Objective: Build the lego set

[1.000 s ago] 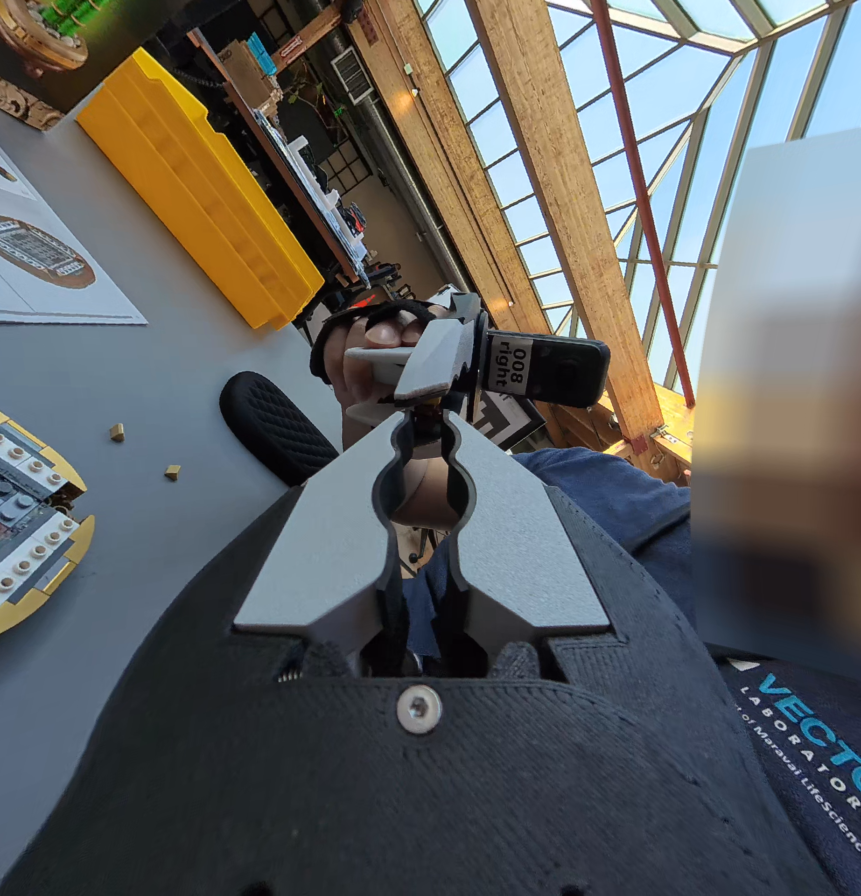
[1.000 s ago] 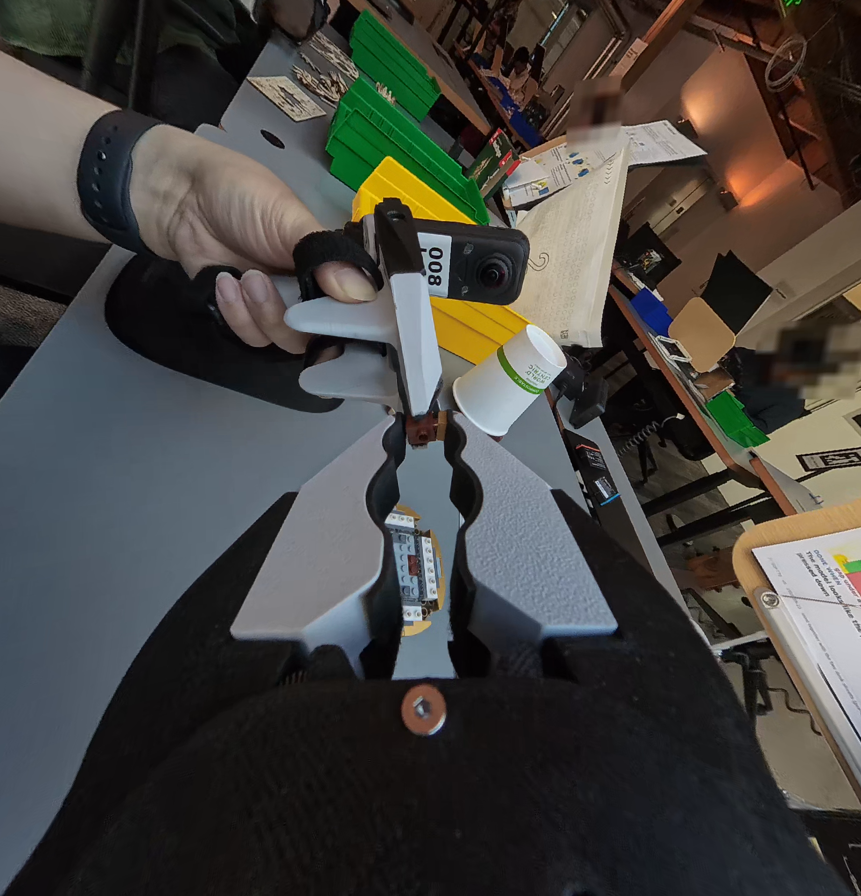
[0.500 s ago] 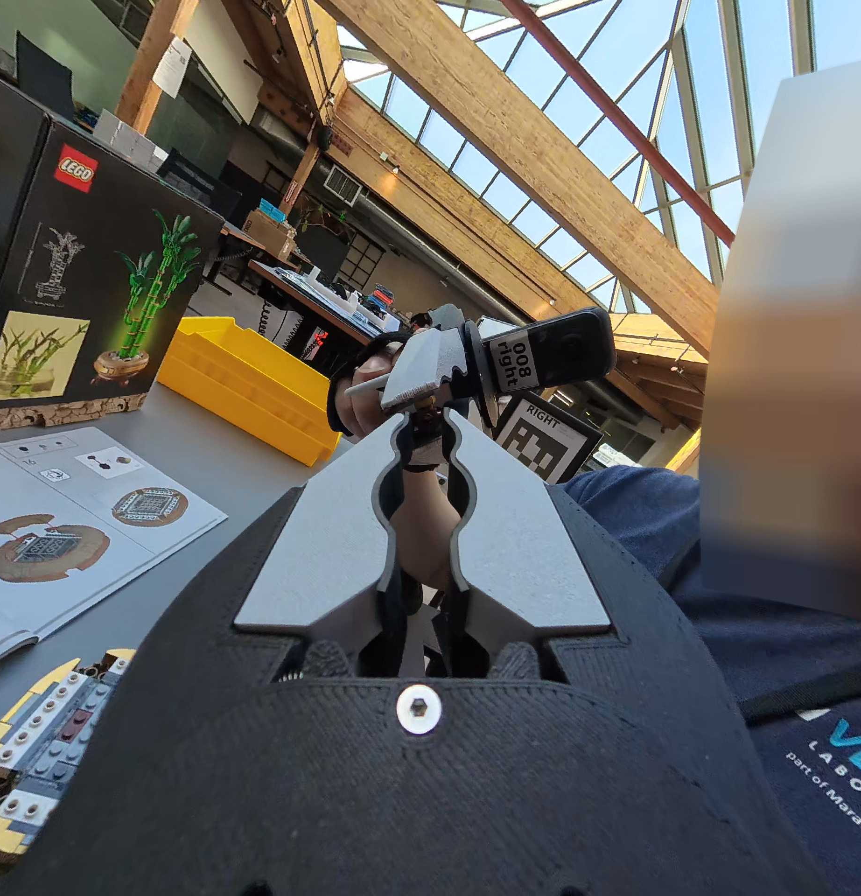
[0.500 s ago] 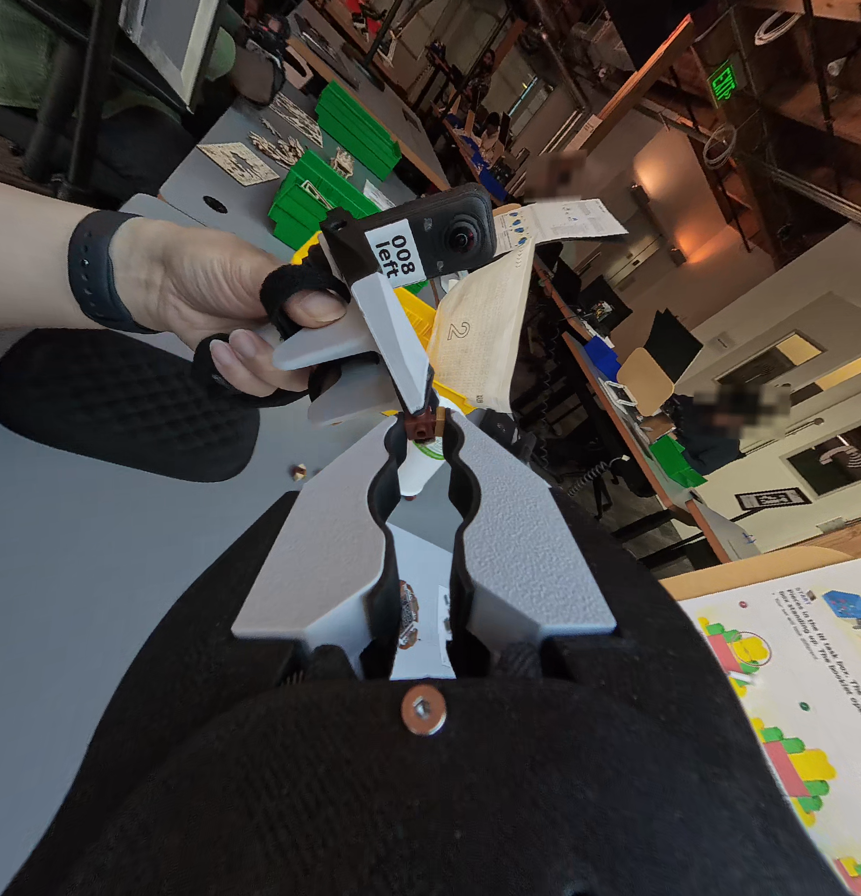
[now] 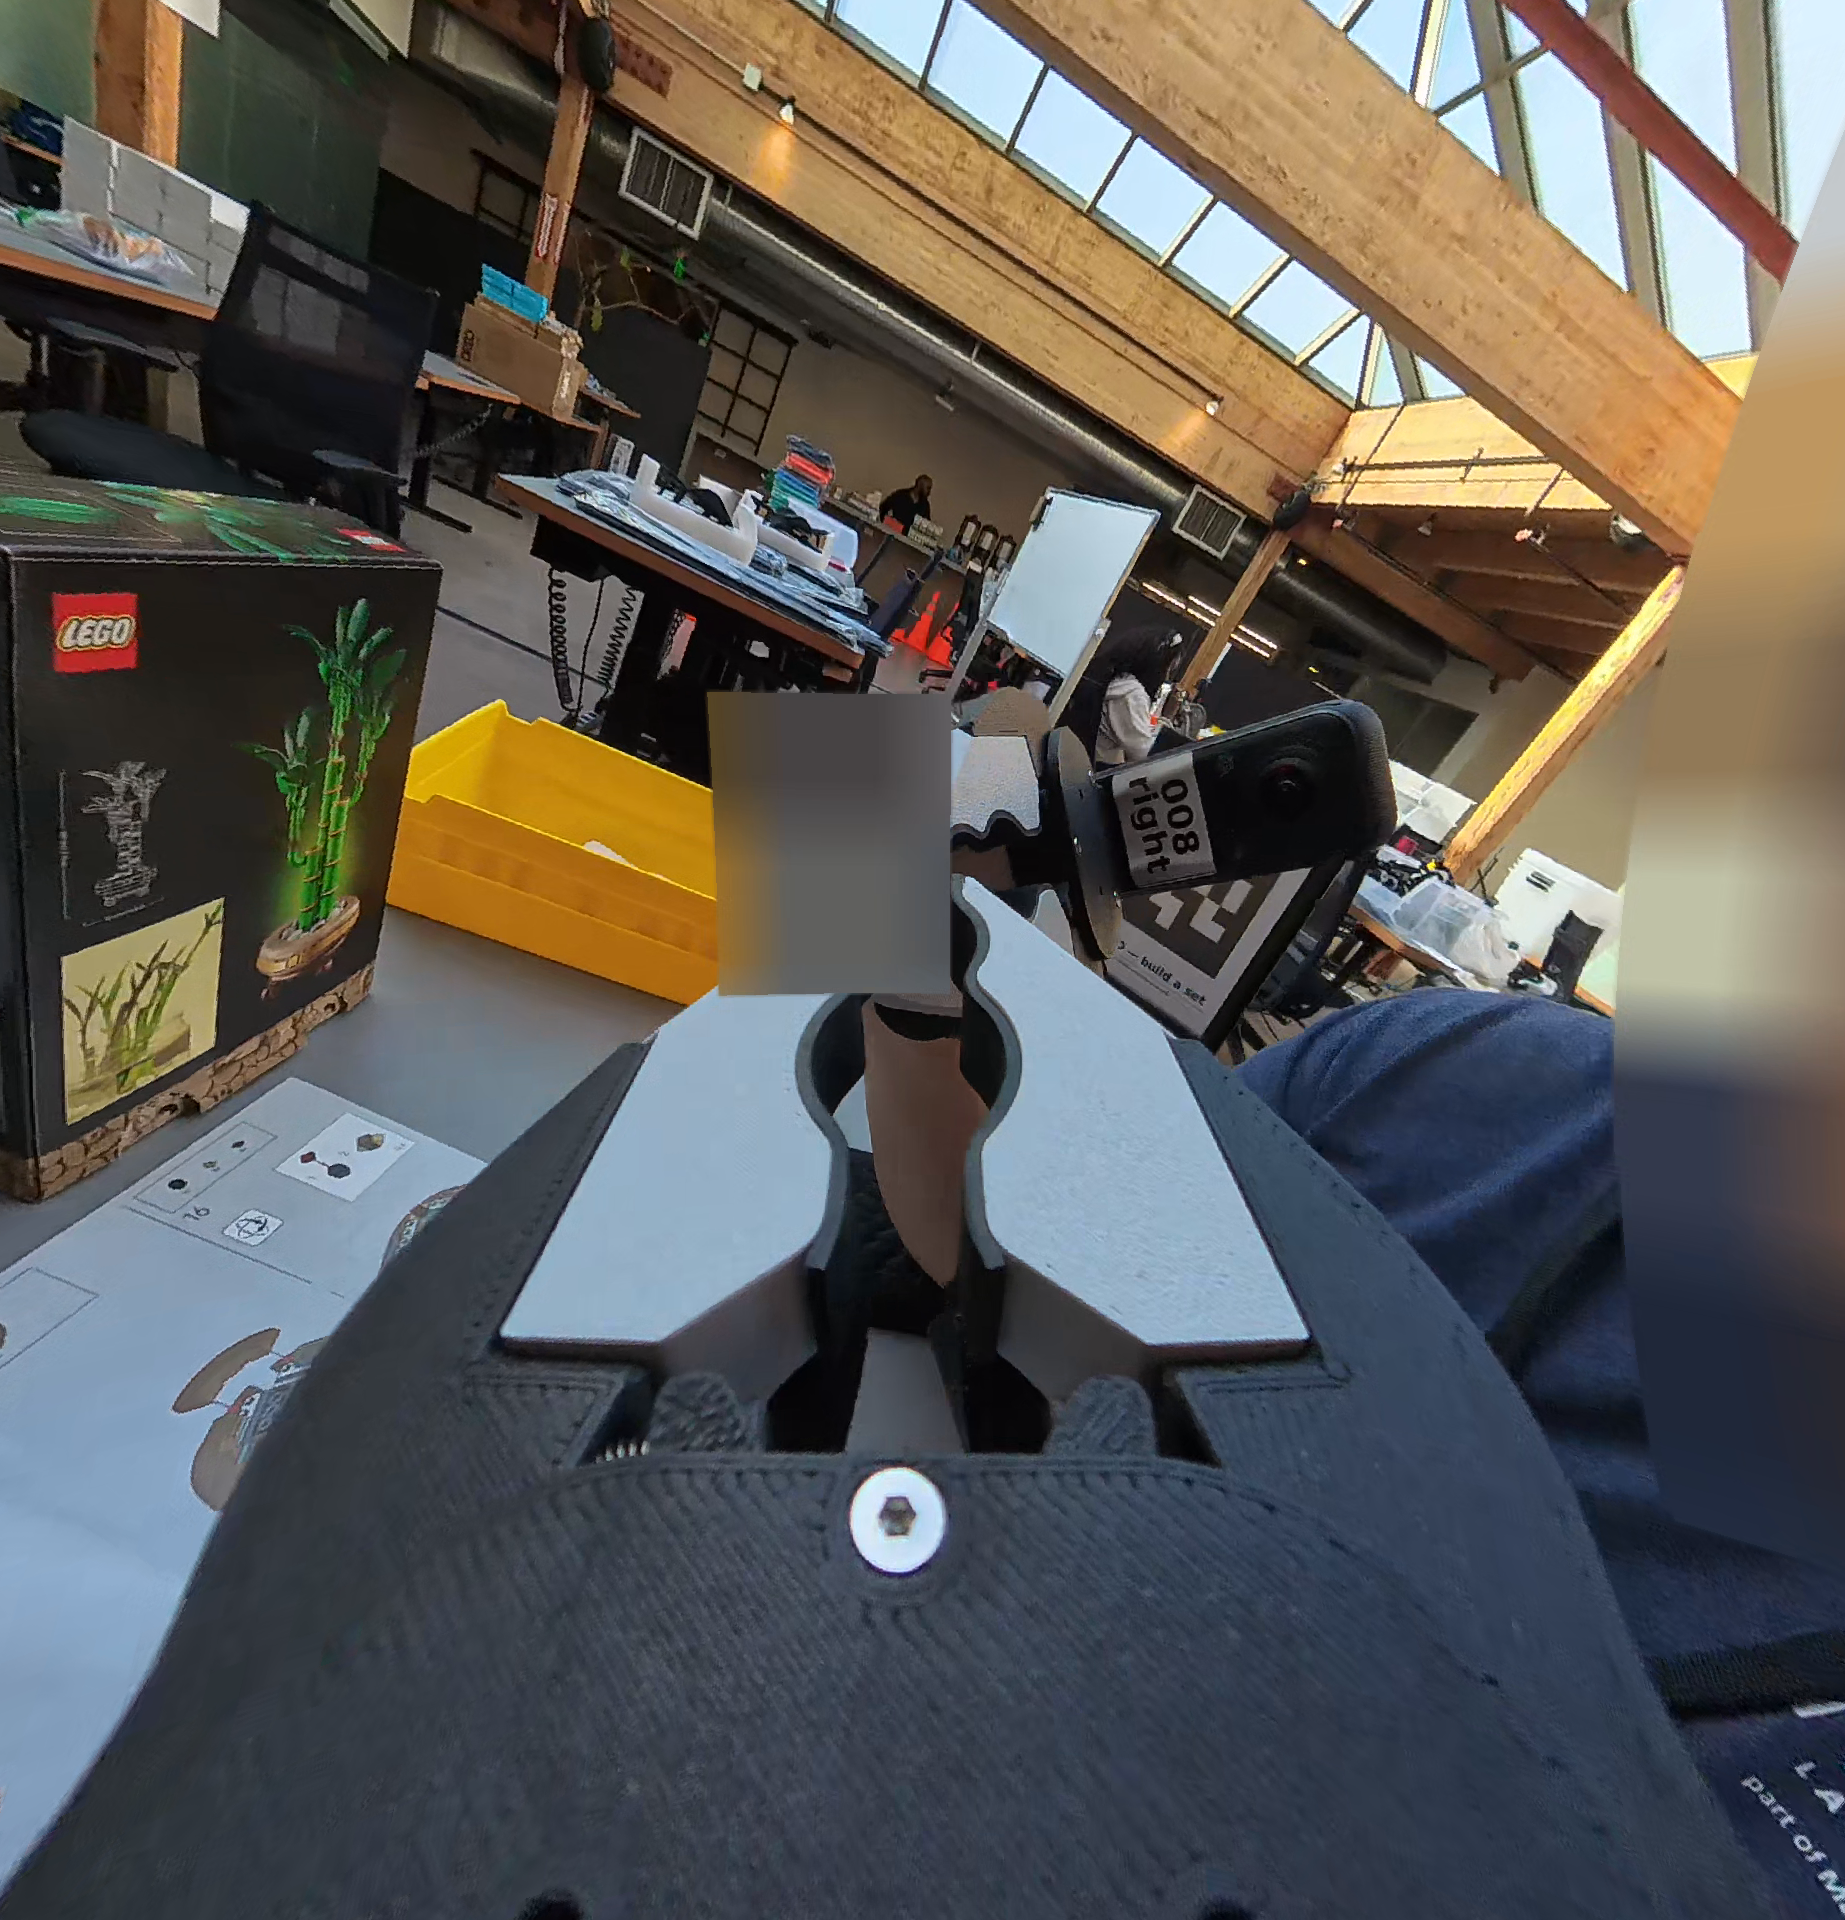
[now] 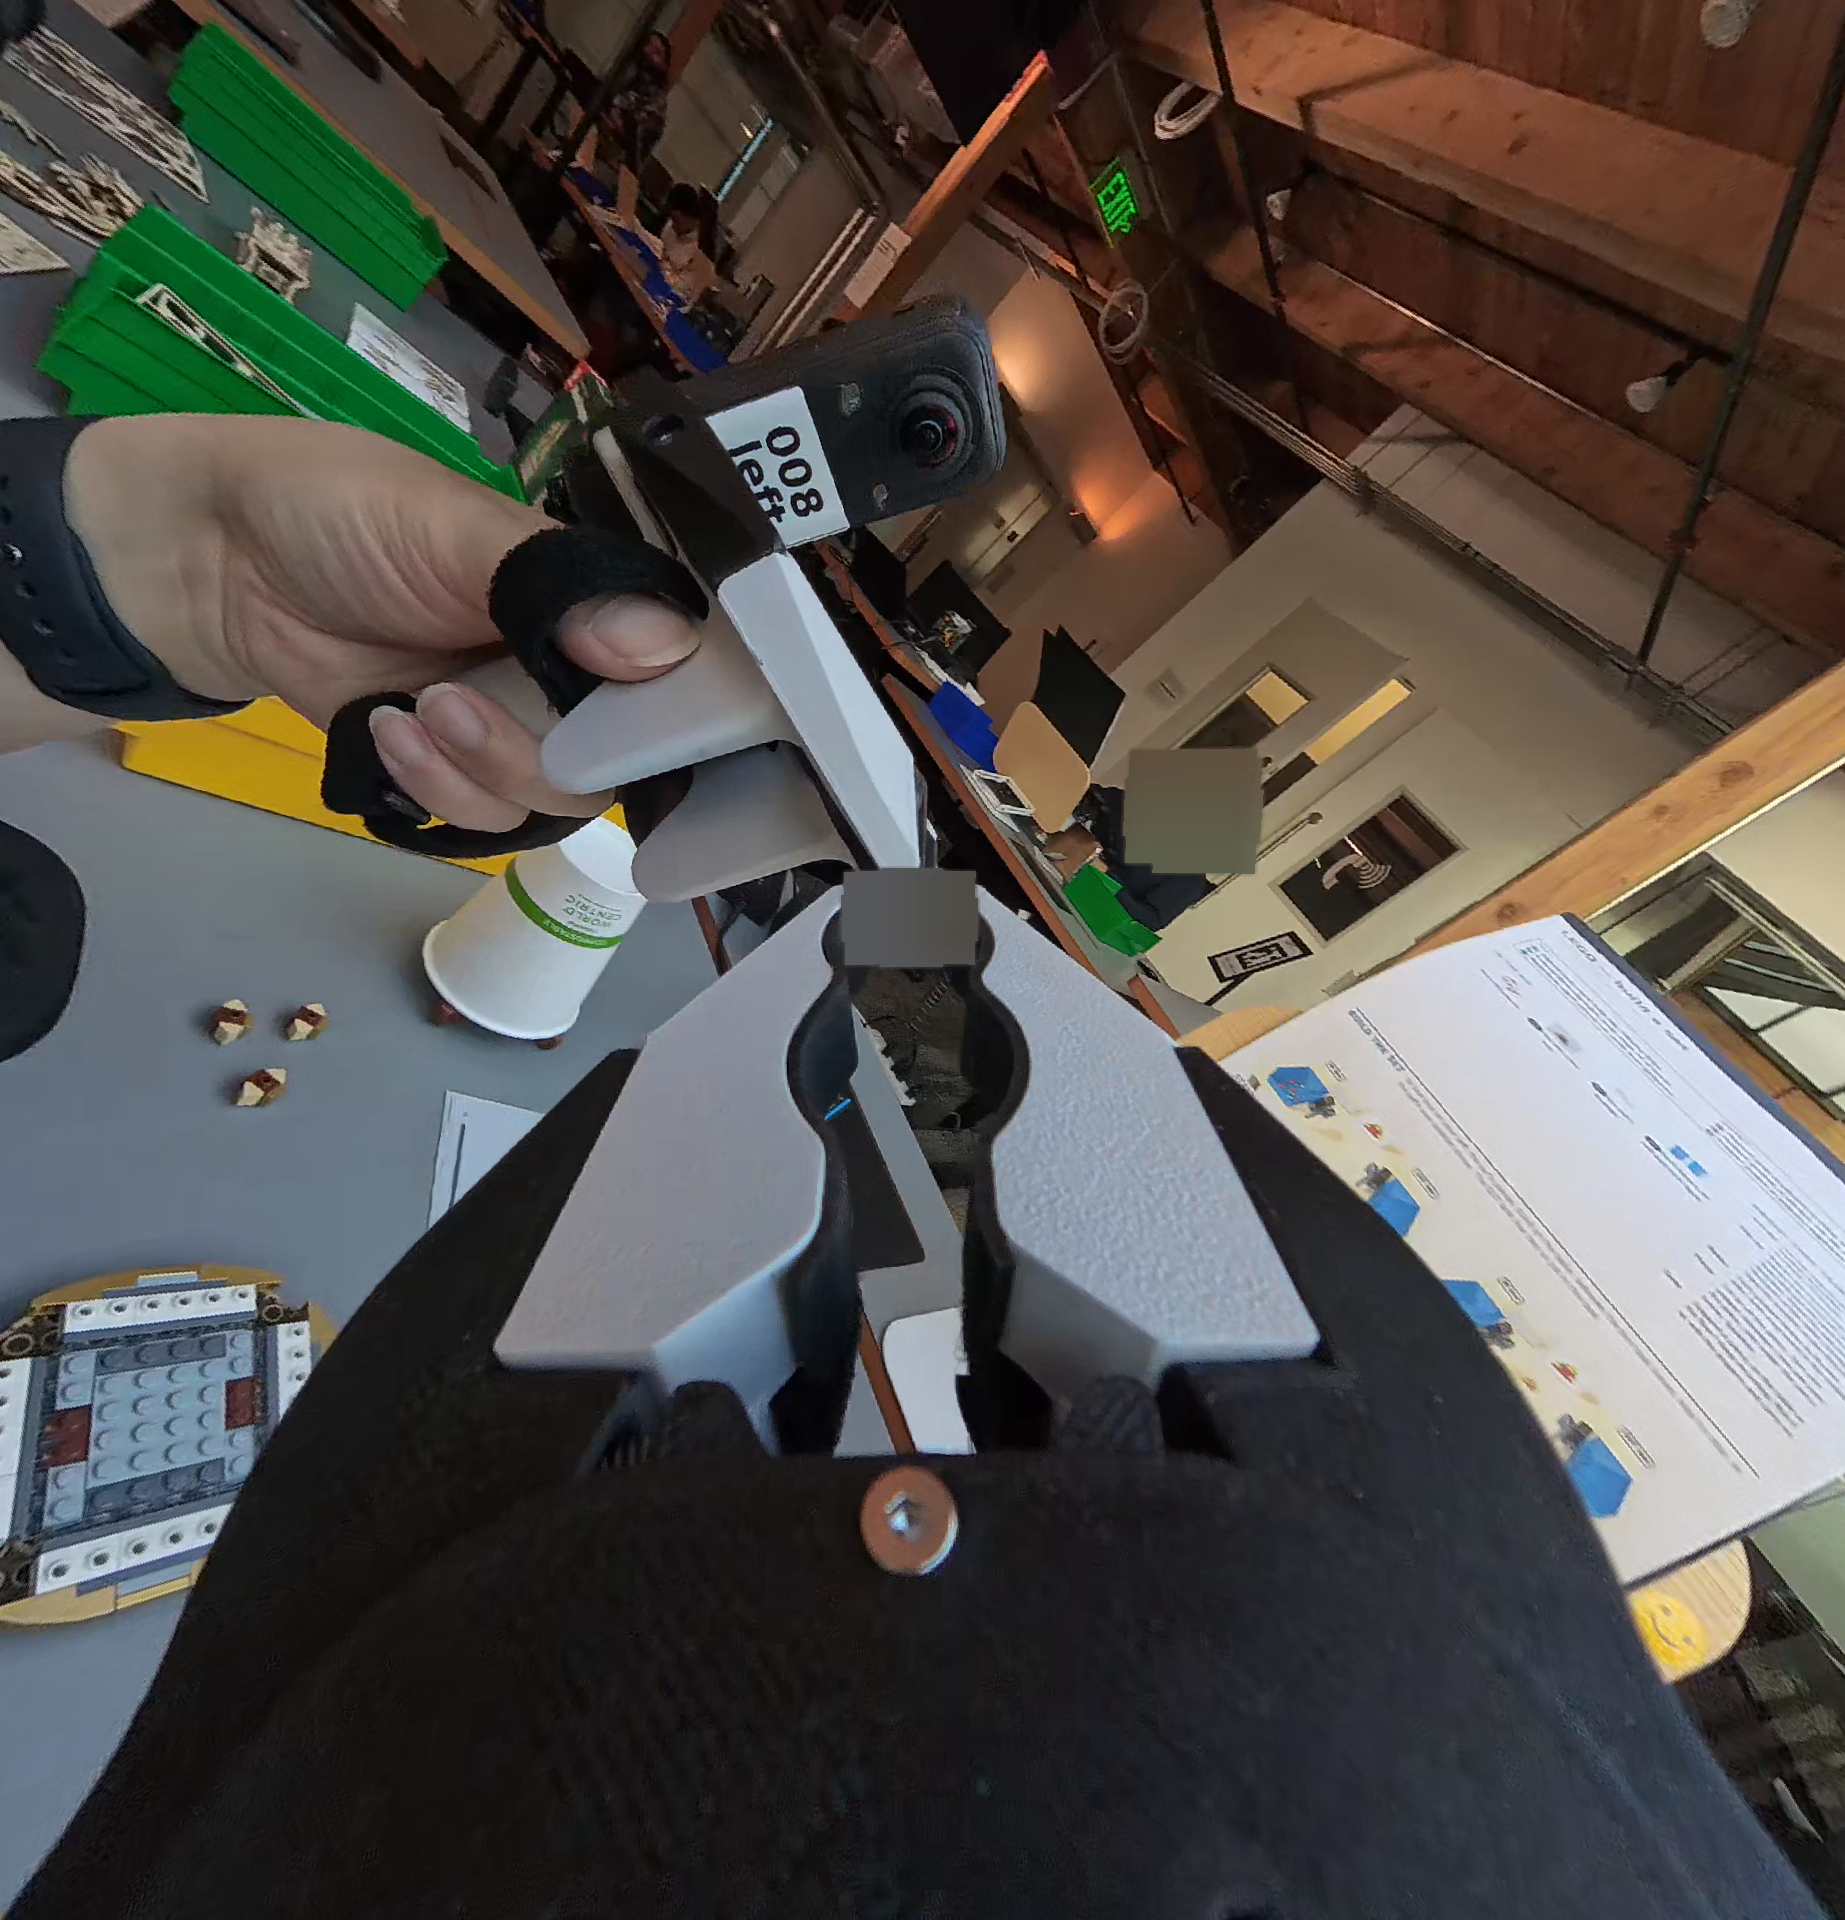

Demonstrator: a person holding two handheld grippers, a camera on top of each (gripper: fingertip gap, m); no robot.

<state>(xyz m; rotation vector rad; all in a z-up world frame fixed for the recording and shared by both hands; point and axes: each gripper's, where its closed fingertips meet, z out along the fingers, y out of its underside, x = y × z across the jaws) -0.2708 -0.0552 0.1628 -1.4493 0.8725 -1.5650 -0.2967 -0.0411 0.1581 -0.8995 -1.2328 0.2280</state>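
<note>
Meeting tip to tip in mid-air above the grey surface (image 6: 118,1174), the left tool (image 6: 902,878) and right tool (image 6: 910,971) face each other; mosaic patches cover both sets of tips, so whether either is spread or pinching cannot be told; the round lego base (image 6: 118,1444) lies flat at the lower left of the right wrist view; three small tan pieces (image 6: 263,1049) sit near an overturned paper cup (image 6: 528,956); the lego box (image 5: 191,810) stands at the left of the left wrist view, beside a yellow bin (image 5: 544,831), with the instruction booklet (image 5: 118,1351) below.
</note>
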